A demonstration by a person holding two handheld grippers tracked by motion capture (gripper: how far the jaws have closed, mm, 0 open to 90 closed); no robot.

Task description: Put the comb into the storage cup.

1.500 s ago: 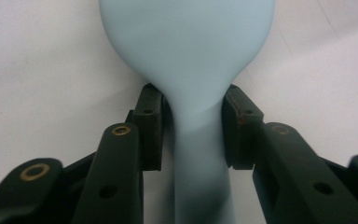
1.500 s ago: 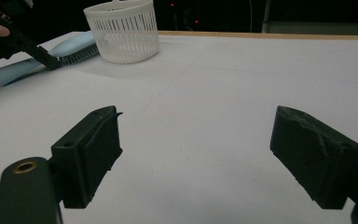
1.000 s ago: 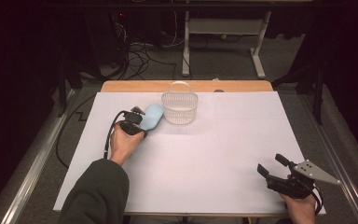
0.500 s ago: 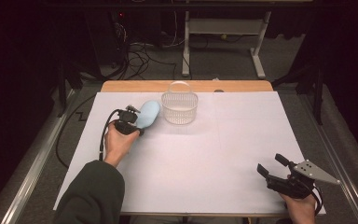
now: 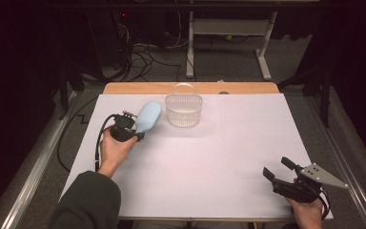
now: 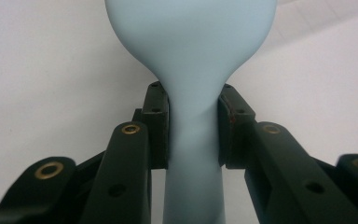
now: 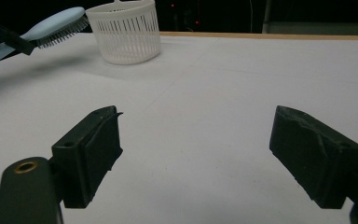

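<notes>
over the last second i've carried the blue brush point(image 5: 148, 116) up and toward the white basket point(image 5: 184, 110); left claw point(image 5: 132, 129) pinches its handle above the worktop point(image 5: 209, 157). drop-in looks next. right claw point(image 5: 279, 171) spread, idle.

Dark olive sleeve point(image 5: 88, 202) on the left forearm, black left gripper point(image 5: 132, 128) with brass-ringed rivets and looping black cable, black right gripper point(image 5: 277, 169) topped by a grey three-cornered plate
</notes>
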